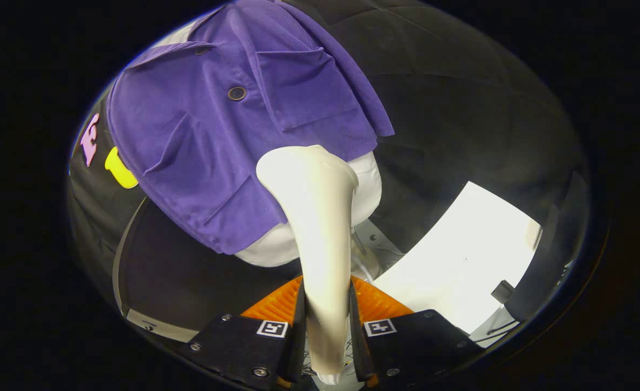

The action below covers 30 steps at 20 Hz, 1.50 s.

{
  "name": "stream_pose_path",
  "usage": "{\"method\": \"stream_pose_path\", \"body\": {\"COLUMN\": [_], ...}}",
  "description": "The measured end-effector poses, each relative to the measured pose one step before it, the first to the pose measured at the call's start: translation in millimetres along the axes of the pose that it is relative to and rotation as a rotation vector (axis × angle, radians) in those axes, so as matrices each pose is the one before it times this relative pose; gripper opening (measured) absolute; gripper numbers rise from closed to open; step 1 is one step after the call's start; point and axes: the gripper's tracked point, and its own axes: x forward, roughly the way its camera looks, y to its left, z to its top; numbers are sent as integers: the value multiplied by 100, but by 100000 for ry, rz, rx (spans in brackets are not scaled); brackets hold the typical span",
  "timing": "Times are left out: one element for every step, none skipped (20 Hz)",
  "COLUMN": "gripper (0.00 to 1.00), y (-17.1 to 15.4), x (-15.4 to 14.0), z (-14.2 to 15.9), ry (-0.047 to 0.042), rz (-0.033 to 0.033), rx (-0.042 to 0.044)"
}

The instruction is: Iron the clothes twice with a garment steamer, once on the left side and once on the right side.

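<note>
Steamer sits pinched between both fingers of my tool. Its head touches the purple shirt at twelve o'clock, on the white mannequin.

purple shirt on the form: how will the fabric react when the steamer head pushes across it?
Likely floppy: the purple shirt already hangs in folds and creases over the white form, so it should bunch or shift under a push. The loose hem may lift rather than resist. The gripper is shut on the steamer, whose smooth head would probably glide, not snag.
</note>
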Motion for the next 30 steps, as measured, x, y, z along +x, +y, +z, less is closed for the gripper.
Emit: {"method": "stream_pose_path", "body": {"gripper": [36,36,37,37,37,36,36,36,36,36,36,37,37,36,36,36,36,36,36,36,37,36,36,37,36,37,37,36,36,37], "y": [791,851,941,1012,903,1007,899,1022,1061,1024,921,928,940,1077,966,877,912,901,869,803,673,819,612,591,428,399,382,506,130,192], "x": [-1046,-1053,-1230,-1183,-1171,-1262,-1135,-1105,-1016,-1161,-1107,-1115,-950,-1029,-932,-858,-848,-571,-569,-553,-577,-349,-373,-326,-206,-188,-126,80,-212,-130], "z": [-337,-419,-434,-375,-498,-463,-549,-477,-460,-333,-234,-224,-156,-211,-291,-203,-285,-386,-278,-193,-262,-155,-41,-79,155,9,-170,-66,-158,-267], "ry": [-579,-572,-531,-673,-444,-352,-392,-413,-50,-680,-917,-720,-1696,-1261,-1180,-863,-892,-52,-730,-467,471,-276,-632,186,-683,-354,345,-11,-122,946], "rz": [2148,2000,1946,1939,1955,1988,2140,2407,2322,1900,1880,1751,1936,1806,1722,1239,1101,1064,1210,968,574,988,981,1202,626,193,513,769,408,569], "rx": [-1341,-1773,-2088,-2197,-2095,-1835,-1695,-1241,-1210,-906,-1224,-1506,-1303,-843,-911,-1230,-1621,-1732,-1534,-1303,-1242,-1049,-494,-1124,-997,-797,-633,-749,-262,-338]}}
